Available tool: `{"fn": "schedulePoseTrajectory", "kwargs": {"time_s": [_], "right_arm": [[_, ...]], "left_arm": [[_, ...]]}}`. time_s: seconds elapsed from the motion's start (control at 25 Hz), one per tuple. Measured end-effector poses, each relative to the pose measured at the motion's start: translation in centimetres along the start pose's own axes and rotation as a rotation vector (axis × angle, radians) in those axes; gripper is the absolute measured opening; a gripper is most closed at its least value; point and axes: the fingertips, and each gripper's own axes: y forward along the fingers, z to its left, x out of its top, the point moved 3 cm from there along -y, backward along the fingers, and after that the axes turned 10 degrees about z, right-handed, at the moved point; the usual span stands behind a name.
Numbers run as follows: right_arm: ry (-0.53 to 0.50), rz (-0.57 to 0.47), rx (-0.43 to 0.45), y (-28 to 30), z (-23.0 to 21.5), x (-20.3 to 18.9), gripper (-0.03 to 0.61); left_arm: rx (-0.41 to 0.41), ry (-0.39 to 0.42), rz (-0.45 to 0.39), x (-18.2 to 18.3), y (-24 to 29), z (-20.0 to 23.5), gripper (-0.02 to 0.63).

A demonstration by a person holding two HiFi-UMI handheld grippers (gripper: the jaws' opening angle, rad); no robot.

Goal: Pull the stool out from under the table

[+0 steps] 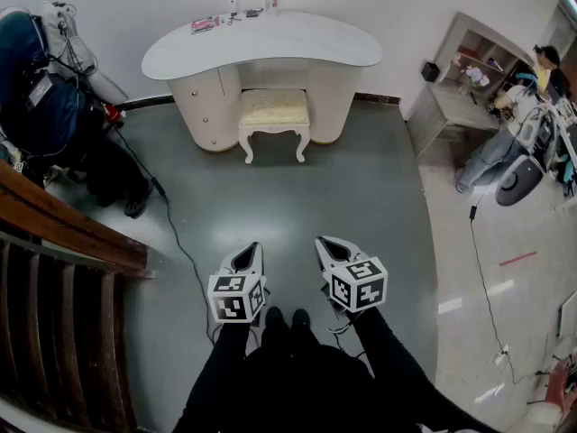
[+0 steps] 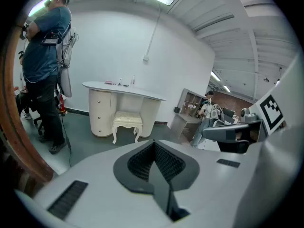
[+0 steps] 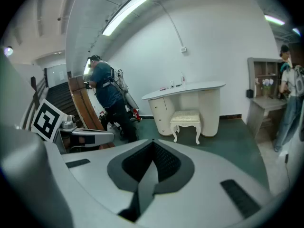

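While standing well back on the grey-green floor point(image 1: 297, 197), holds the left gripper point(image 1: 248, 253) and the right gripper point(image 1: 330, 247) side by side, low in front of the body, both pointing forward. Shows each pair of jaws pressed fully together in its own gripper view, with nothing between the pads and nothing in hold.

Finds the stool point(image 1: 274, 108) straight ahead and well apart from both grippers, across a bare stretch of floor. Sits in the knee gap of the white table point(image 1: 297, 41), between the drawer pedestal on the left and the plain pedestal on the right, cushioned seat partly beneath the tabletop, front legs toward the grippers. Runs its longer side parallel to the table's front edge, so likely calls for a pull straight back along the line of approach.

Lies a touch left of the midline between the grippers in the head view, which puts the left gripper marginally nearer, though hardly enough to matter. Needs a walk forward first, by this reading, then opened jaws to take the seat rail or a front leg. Should mind the black cable point(image 1: 171, 233) trailing over the floor at left and the person in blue point(image 1: 36, 97) off to the table's left.
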Motion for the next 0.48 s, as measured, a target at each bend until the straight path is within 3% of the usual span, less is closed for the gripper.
{"fn": "schedulePoseTrajectory", "kwargs": {"time_s": [0.48], "right_arm": [[0.038,0.019,-0.013,0.9,-1.5,-0.5,0.003]], "left_arm": [[-0.004,0.0,0.032,0.4,0.7,1.5,0.006]]}}
